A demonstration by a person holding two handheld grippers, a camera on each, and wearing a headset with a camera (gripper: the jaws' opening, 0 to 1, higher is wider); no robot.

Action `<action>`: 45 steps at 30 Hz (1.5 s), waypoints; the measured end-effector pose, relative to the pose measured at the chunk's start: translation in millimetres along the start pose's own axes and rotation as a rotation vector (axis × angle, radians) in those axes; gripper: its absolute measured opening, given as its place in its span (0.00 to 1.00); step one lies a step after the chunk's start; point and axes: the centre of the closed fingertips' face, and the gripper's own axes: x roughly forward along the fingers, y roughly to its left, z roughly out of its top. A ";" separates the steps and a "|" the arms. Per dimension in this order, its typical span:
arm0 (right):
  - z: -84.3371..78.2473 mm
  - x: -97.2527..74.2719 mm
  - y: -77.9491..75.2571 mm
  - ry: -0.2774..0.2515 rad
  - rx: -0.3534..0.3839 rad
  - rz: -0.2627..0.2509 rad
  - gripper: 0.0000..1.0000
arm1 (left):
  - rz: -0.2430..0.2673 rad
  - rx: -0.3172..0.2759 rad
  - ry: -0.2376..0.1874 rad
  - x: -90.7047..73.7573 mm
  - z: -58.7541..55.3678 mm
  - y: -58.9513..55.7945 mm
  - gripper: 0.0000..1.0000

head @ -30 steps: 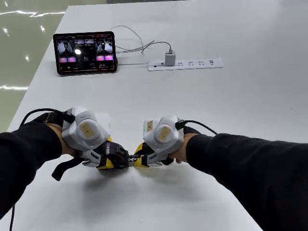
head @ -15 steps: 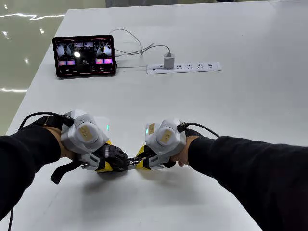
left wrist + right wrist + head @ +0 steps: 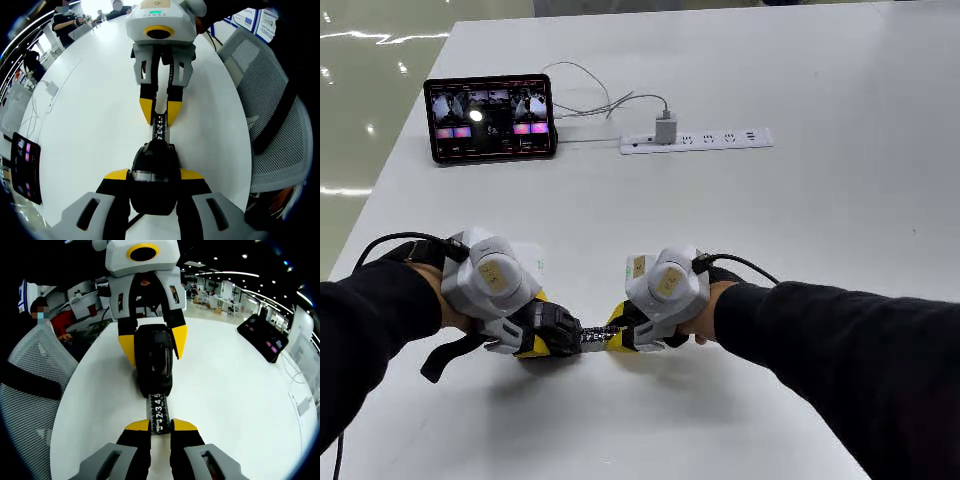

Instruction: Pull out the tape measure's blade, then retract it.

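One white table (image 3: pixel 800 220), with an open office behind it. From our seat we see a tablet (image 3: pixel 490 117) at 10 o'clock and a power strip (image 3: pixel 710 140) at 12, both well apart from the work. Near us at 6 o'clock, the left gripper (image 3: pixel 542 325) has its fingers clamped on both sides of the black tape measure (image 3: pixel 558 328), which sits on the table. A short length of blade (image 3: pixel 595 335) runs toward 3 o'clock. The right gripper (image 3: pixel 617 330) pinches the blade tip, fingers nearly together.

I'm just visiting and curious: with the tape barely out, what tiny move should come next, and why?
Probably slide the right gripper straight away from the left gripper: it pinches the blade by its tip, the left grips the case, and only a short stretch of numbers shows.
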 end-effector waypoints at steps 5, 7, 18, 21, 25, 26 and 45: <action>-1.7 -1.1 -0.1 0.004 -0.001 -0.001 0.10 | 0.001 0.000 0.003 -0.1 -0.3 -0.1 0.29; -2.6 -1.7 0.0 0.005 0.002 -0.002 0.10 | 0.002 -0.001 0.002 -0.1 -0.2 -0.1 0.29; -7.2 -6.1 0.0 0.009 0.014 -0.007 0.10 | 0.001 0.000 0.004 -0.4 0.2 -1.0 0.29; -8.9 -7.4 -0.1 0.011 0.021 -0.008 0.10 | 0.001 0.001 0.004 -0.4 0.1 -1.1 0.29; -10.8 -9.3 -0.3 0.014 0.026 -0.010 0.10 | 0.002 0.002 0.004 -0.3 0.0 -1.0 0.29; -11.7 -10.2 -0.1 0.015 0.030 -0.010 0.10 | 0.002 0.003 0.004 -0.3 0.0 -1.1 0.29; -17.0 -16.7 -0.8 0.022 0.044 -0.020 0.10 | 0.003 0.004 0.007 -0.4 0.4 -1.4 0.29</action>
